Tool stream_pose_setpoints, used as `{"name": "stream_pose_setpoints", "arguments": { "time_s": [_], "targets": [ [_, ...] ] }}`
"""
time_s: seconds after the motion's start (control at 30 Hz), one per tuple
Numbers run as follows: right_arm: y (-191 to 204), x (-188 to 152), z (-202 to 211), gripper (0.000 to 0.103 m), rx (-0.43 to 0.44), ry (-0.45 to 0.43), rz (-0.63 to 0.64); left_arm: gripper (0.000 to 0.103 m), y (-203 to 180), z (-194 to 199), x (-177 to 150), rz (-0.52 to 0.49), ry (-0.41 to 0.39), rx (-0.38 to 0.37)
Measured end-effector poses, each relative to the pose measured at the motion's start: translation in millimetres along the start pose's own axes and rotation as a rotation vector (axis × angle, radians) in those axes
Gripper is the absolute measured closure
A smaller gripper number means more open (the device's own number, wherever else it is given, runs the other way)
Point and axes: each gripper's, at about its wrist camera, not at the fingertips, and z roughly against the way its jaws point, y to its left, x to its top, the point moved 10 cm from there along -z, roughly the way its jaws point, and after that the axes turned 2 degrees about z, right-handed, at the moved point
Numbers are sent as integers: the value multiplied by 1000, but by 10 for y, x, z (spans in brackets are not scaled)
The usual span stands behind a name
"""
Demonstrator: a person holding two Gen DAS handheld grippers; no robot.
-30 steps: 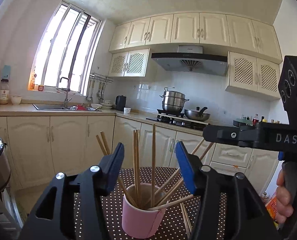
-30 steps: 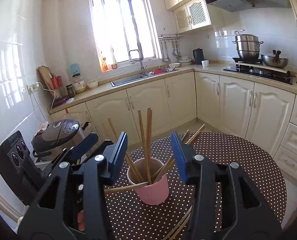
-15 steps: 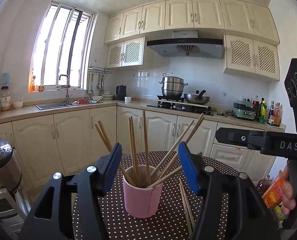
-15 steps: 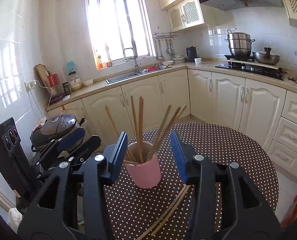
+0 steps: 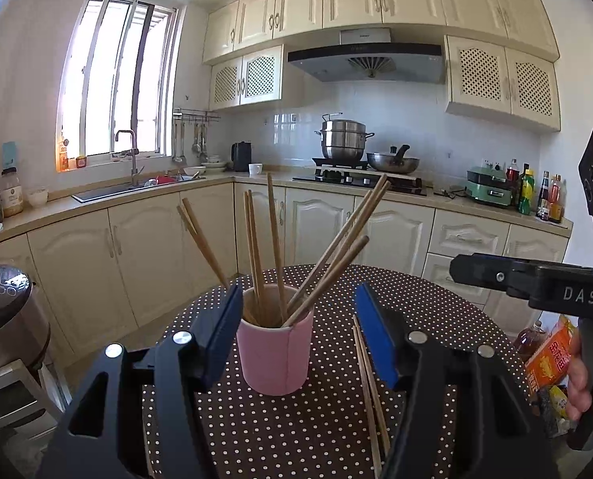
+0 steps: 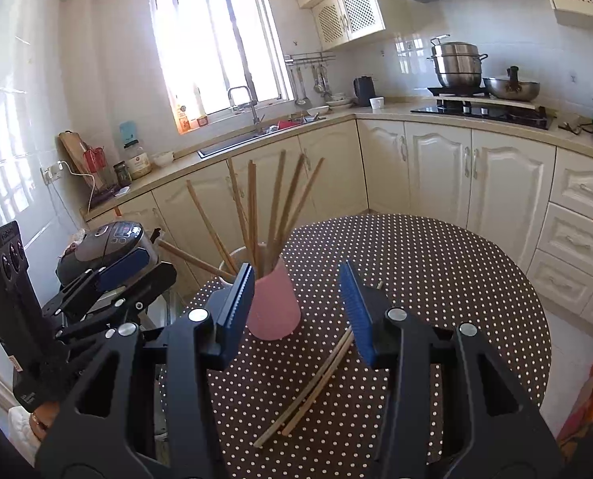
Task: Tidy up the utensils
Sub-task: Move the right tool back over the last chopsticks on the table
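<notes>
A pink cup (image 5: pixel 274 355) (image 6: pixel 274 303) stands on the round dotted table (image 5: pixel 436 319) (image 6: pixel 436 279) and holds several wooden chopsticks (image 5: pixel 272 239) (image 6: pixel 252 207), fanned out. One stick (image 6: pixel 188 257) leans low over the cup's left rim. Two loose chopsticks (image 5: pixel 370 391) (image 6: pixel 316 383) lie on the cloth to the right of the cup. My left gripper (image 5: pixel 298 319) is open, with the cup just ahead between its blue pads and untouched. My right gripper (image 6: pixel 298 299) is open too, over the near ends of the loose sticks. Each gripper shows in the other's view (image 5: pixel 496 275) (image 6: pixel 128 263).
A rice cooker (image 5: pixel 0 303) (image 6: pixel 108 239) sits on a stand left of the table. Cream cabinets and a counter ring the room behind. An orange packet (image 5: pixel 552 355) and a hand (image 5: pixel 578 383) on the right gripper's handle are at the right edge.
Both grippers have drawn back from the cup and tilted down. The cup looks smaller and higher in both views, and the loose chopsticks have come into view.
</notes>
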Motion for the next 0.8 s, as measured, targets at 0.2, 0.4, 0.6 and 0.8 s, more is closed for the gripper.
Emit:
{"name": "stream_pose_setpoints", "arguments": {
  "time_s": [0.2, 0.4, 0.6, 0.8],
  "targets": [
    [-87, -160, -22, 58, -12, 26, -13, 45, -55, -54, -144, 0, 36, 5],
    [-157, -293, -71, 58, -19, 52, -26, 45, -105, -134, -286, -16, 73, 8],
    [-286, -428, -137, 58, -35, 77, -51, 45, -182, -252, -525, -44, 151, -18],
    [-498, -634, -234, 58, -63, 122, -95, 45, -381, -402, -847, -112, 239, -59]
  ]
}}
